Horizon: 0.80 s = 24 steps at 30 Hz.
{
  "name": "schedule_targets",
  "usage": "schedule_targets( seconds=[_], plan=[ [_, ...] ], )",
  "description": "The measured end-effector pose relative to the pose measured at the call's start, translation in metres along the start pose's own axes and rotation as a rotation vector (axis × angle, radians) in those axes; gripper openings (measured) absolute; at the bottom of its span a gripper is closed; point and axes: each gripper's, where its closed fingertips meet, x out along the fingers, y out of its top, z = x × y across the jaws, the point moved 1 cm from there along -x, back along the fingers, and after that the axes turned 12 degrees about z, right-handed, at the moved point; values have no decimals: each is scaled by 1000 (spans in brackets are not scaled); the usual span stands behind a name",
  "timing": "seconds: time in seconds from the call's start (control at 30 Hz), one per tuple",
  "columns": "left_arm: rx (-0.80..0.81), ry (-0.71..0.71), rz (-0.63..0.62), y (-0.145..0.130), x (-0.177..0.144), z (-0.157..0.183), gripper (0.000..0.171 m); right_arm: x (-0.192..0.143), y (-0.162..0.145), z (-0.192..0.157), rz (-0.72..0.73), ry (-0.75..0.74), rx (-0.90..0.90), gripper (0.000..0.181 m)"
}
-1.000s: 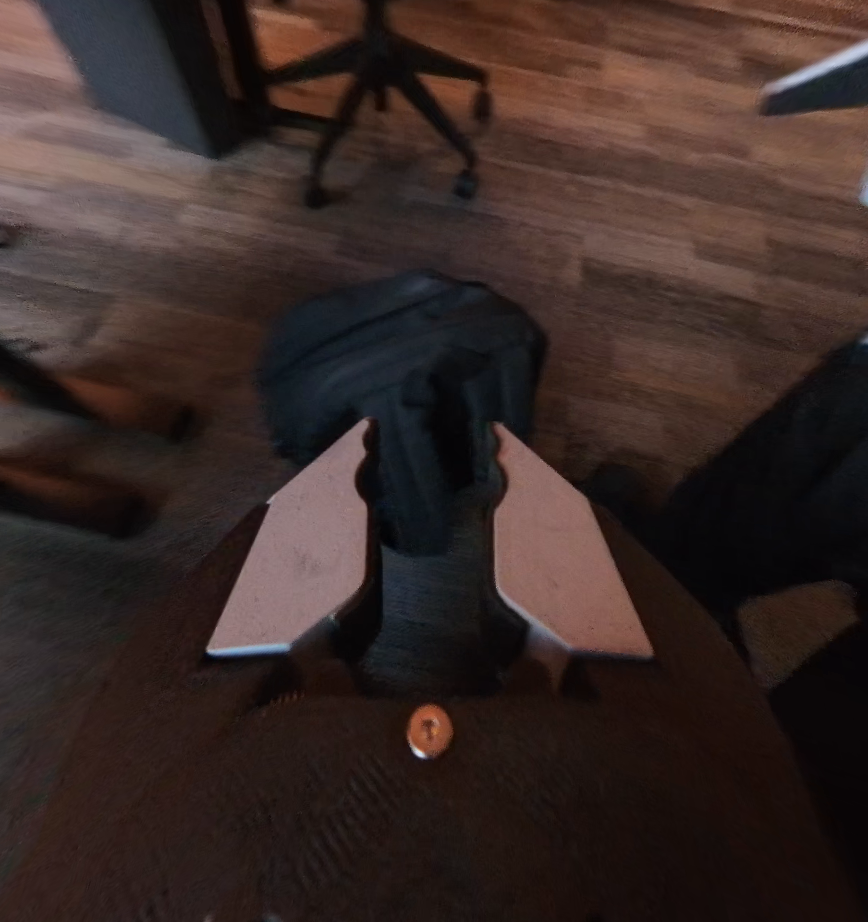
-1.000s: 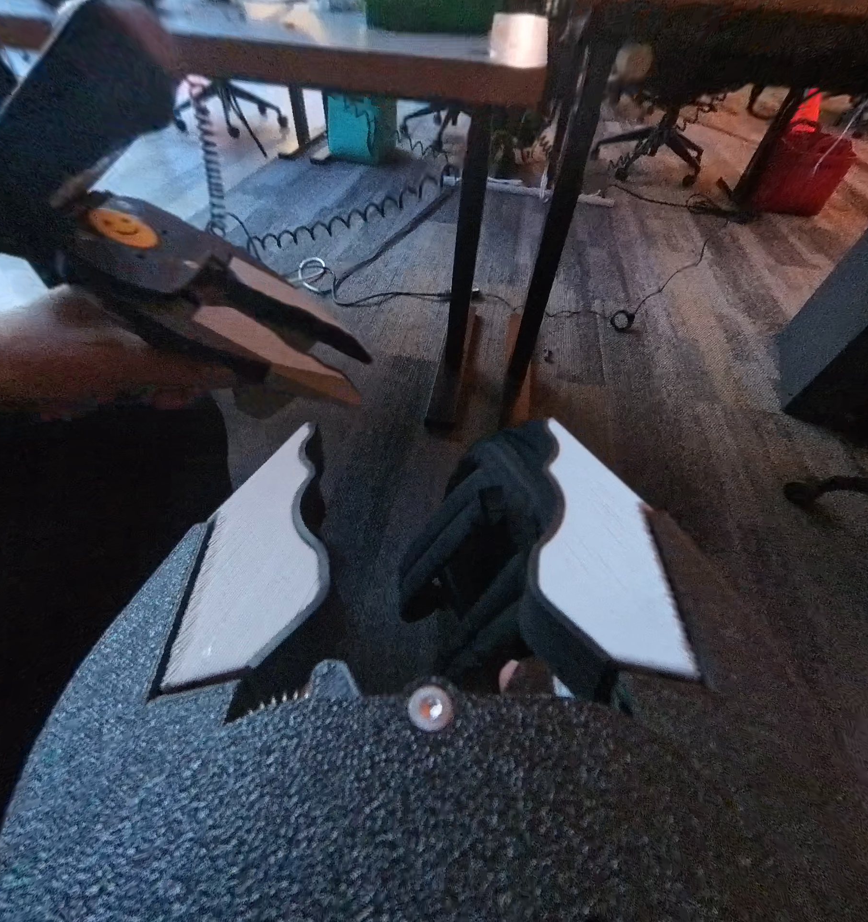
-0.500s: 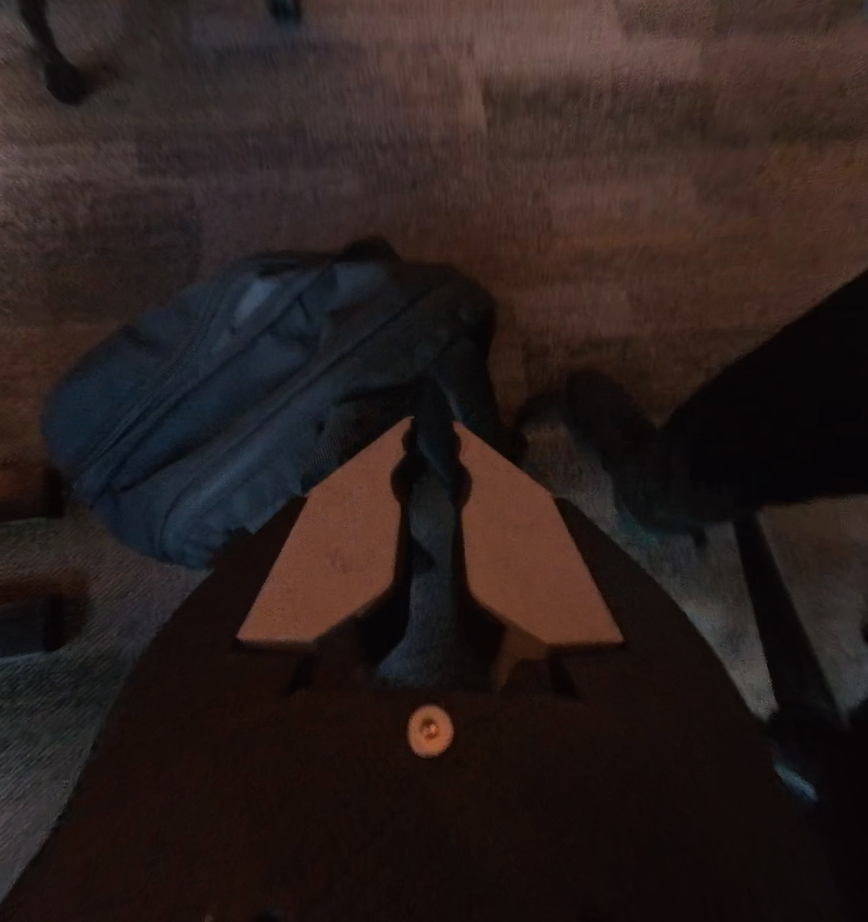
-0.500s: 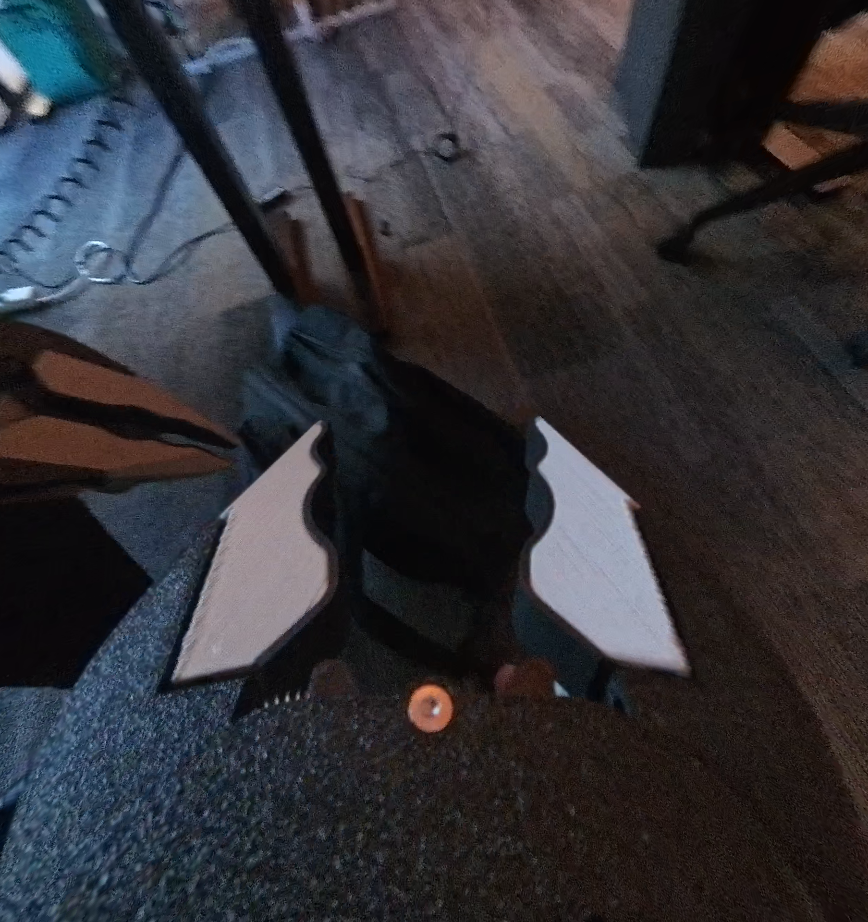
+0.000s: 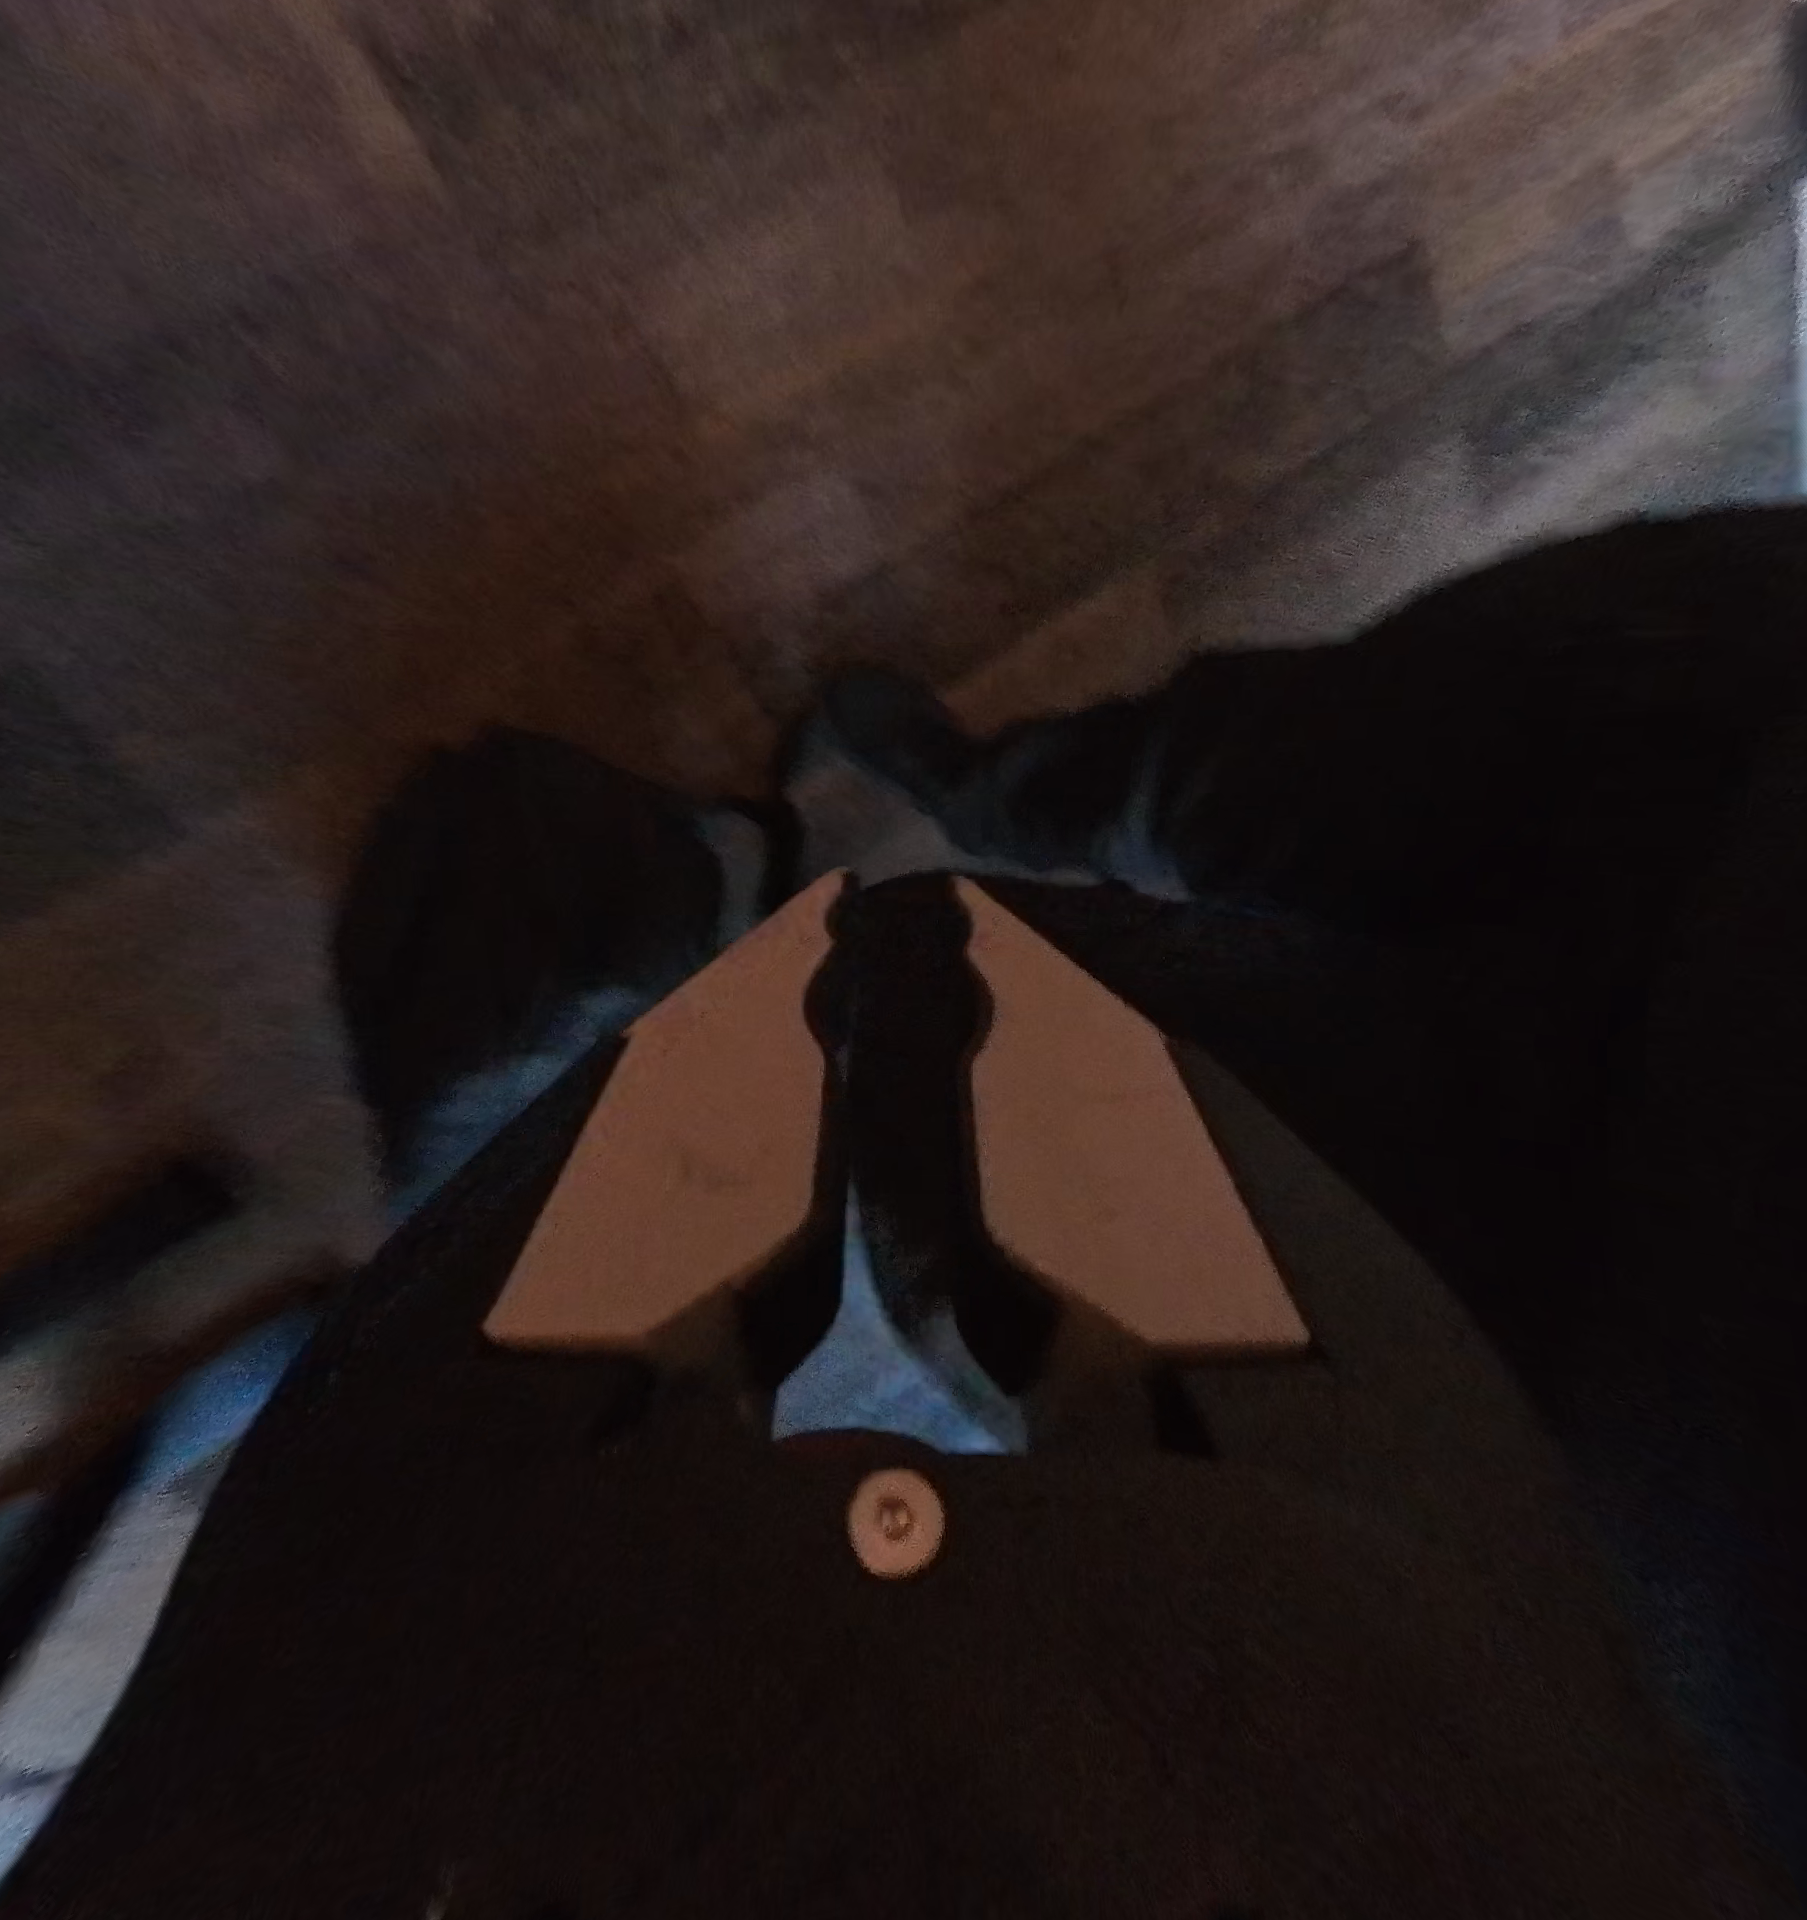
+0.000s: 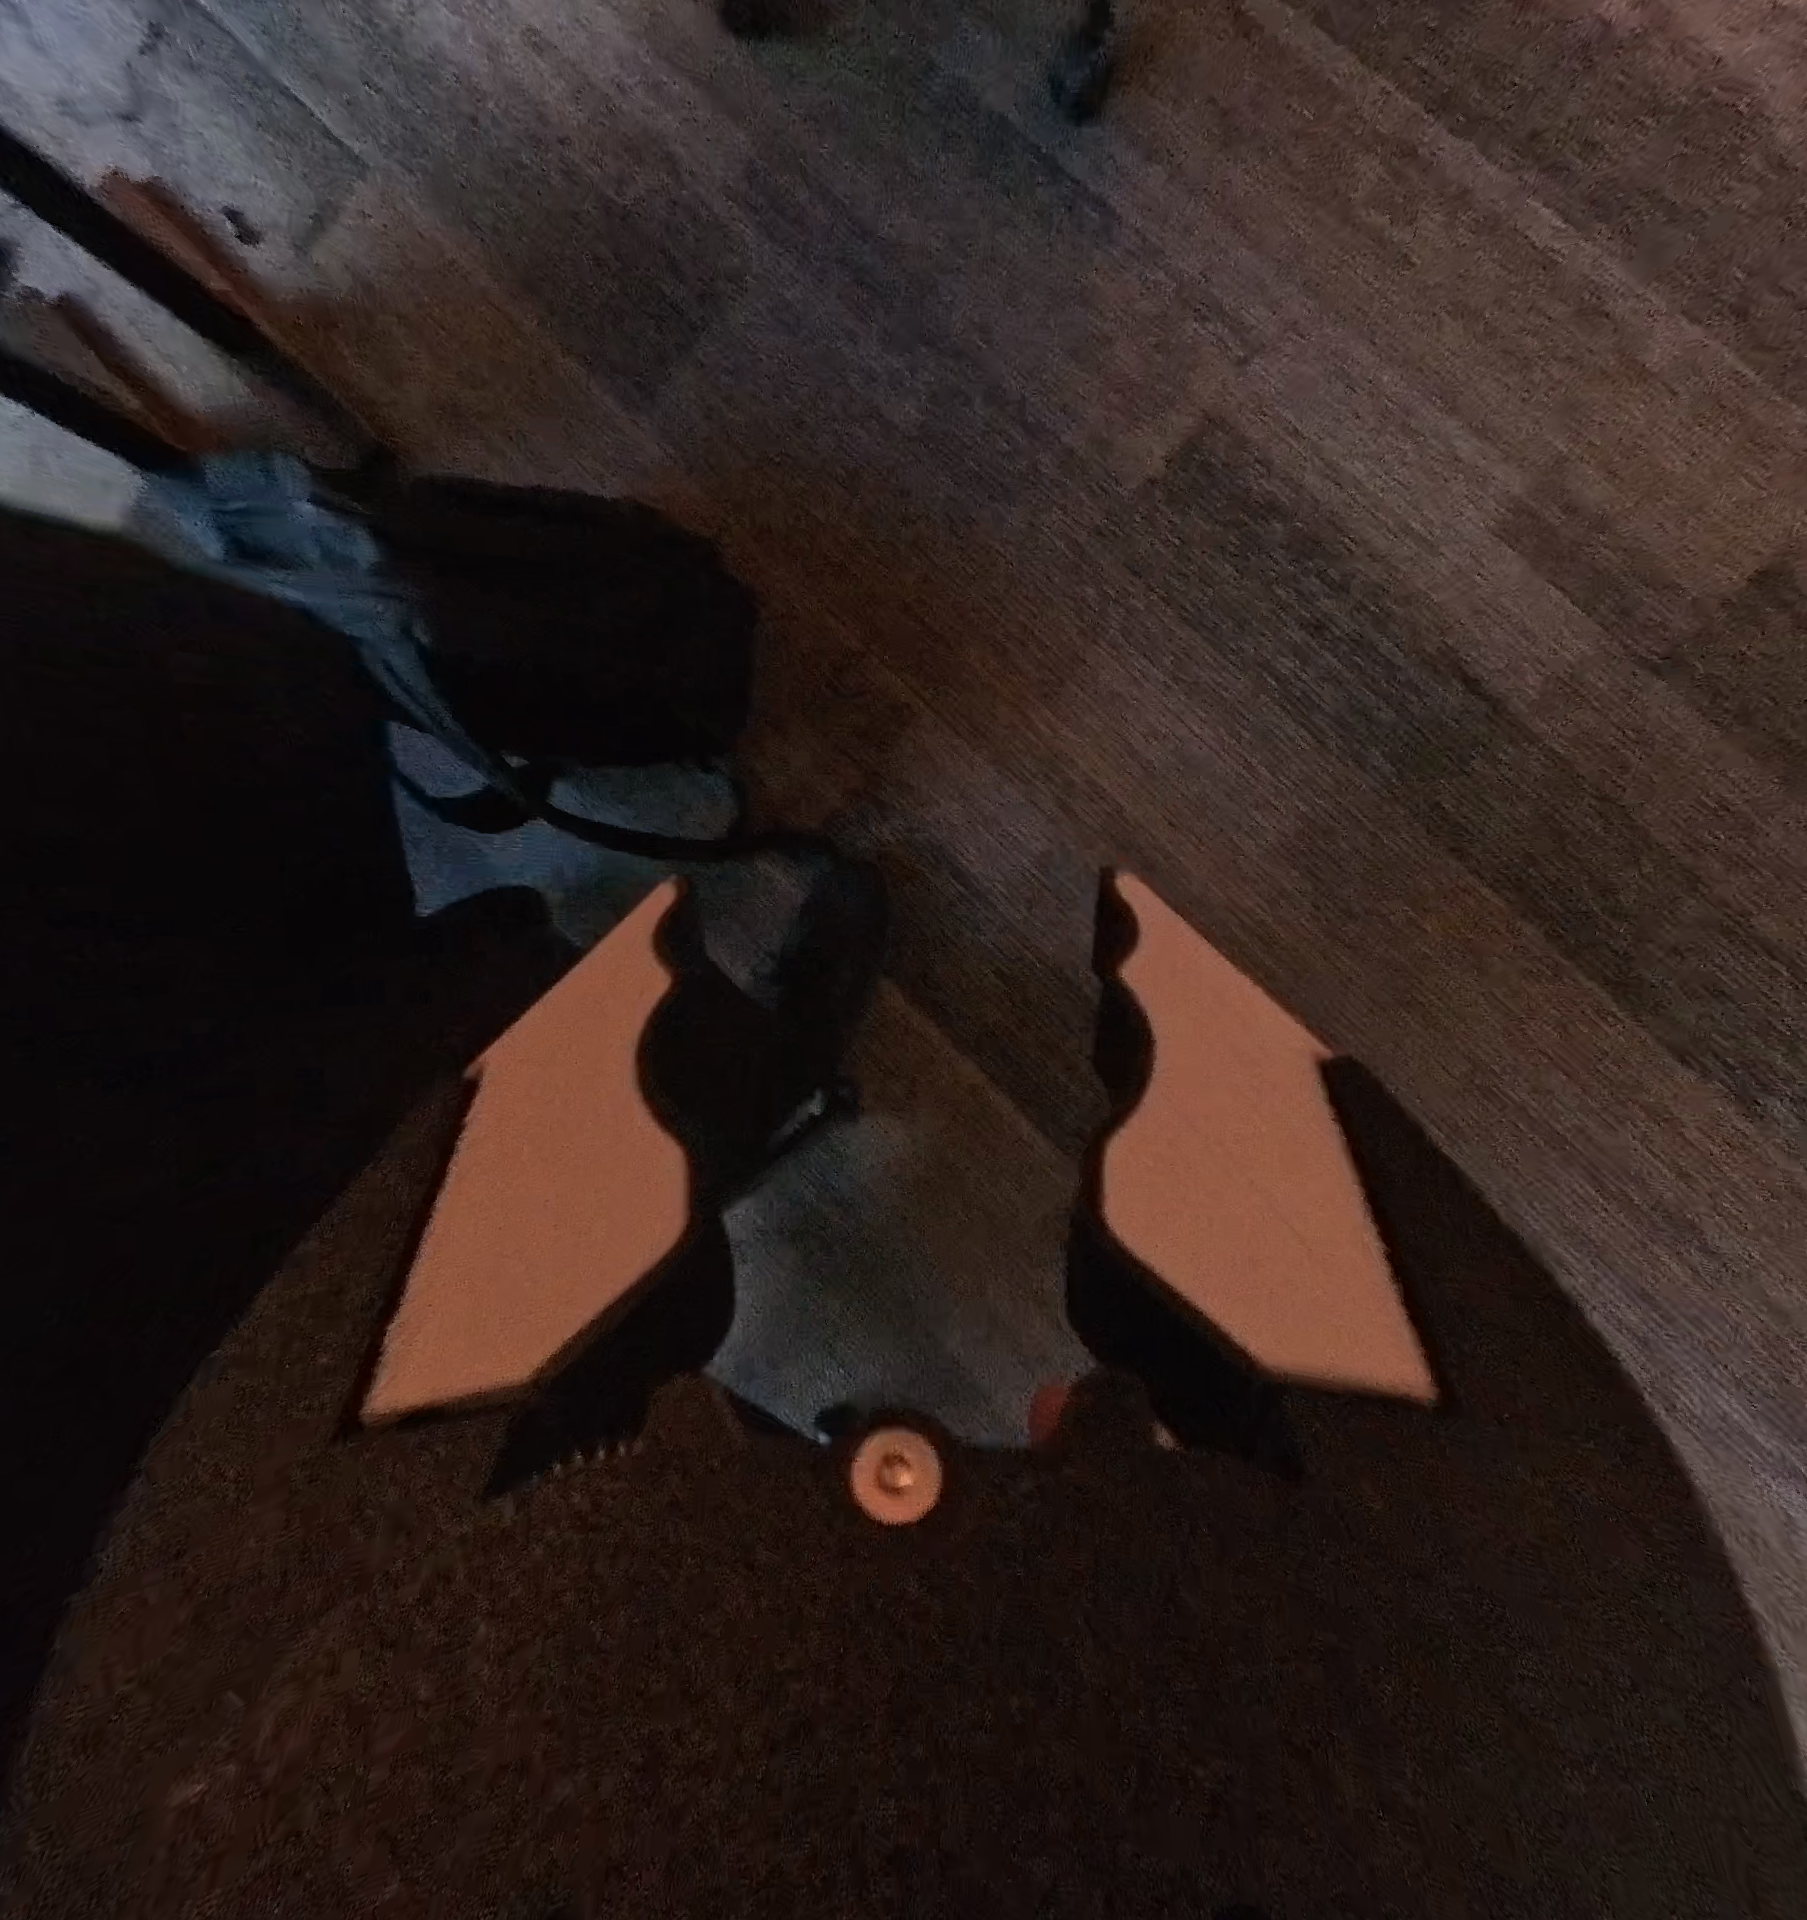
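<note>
A dark backpack (image 6: 566,613) lies on the floor; in the blurred left wrist view it shows as a dark mass (image 5: 525,894). My left gripper (image 5: 904,888) is nearly shut, with a dark strap (image 5: 904,1039) of the backpack pinched between its fingers. My right gripper (image 6: 891,883) is open and empty, just above the floor to the right of the backpack. A loose dark strap end (image 6: 795,945) lies against the inside of its left finger (image 6: 566,1143). A large dark shape (image 6: 151,831) hides the backpack's left side.
Wood-pattern floor (image 6: 1294,520) spreads to the right and beyond both grippers. Black table legs (image 6: 99,239) cross the upper left of the right wrist view. A chair caster (image 6: 1081,73) stands at the top edge. A dark mass (image 5: 1553,831) fills the right of the left wrist view. The left gripper's tips are roughly 35 cm from the right gripper's.
My left gripper went from open to closed on the backpack strap and moved in close. My right gripper tipped down toward the floor, dropped the strap off its right finger, and stayed open.
</note>
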Motion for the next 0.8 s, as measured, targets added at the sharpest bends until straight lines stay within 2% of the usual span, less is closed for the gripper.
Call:
schedule_targets(
  seconds=[0.03, 0.1, 0.17, 0.2, 0.3, 0.37, 0.5, 0.63, 0.73, 0.8],
  plan=[
    [36, 102, 21, 30, 0, -22, 13, -9, 2, 17, -1, -31, 9, 73],
    [-10, 353, 38, 76, -3, -79, 24, -16, 13, 50, 10, -88, 34, 72],
    [-142, 497, 24, 100, -8, -128, 36, -11, 41, 77, 37, -124, 74, 72],
    [-202, 536, 57, 115, -12, -147, 43, -6, 66, 89, 70, -135, 98, 74],
    [-237, 537, 239, 177, -11, -190, 61, 14, 165, 118, 198, -130, 93, 76],
    [-201, 535, 220, 205, 11, -216, 73, 37, 229, 138, 249, -123, 31, 82],
    [-202, 484, 222, 271, 76, -258, 75, 105, 330, 184, 245, -67, -46, 84],
    [-230, 406, 222, 344, 124, -292, 74, 182, 394, 237, 129, -2, -112, 82],
    [-210, 308, 231, 410, 140, -309, 63, 232, 430, 282, 30, 17, -139, 81],
    [-149, 254, 231, 465, 148, -322, 61, 258, 453, 317, -3, -6, -153, 81]
  ],
)
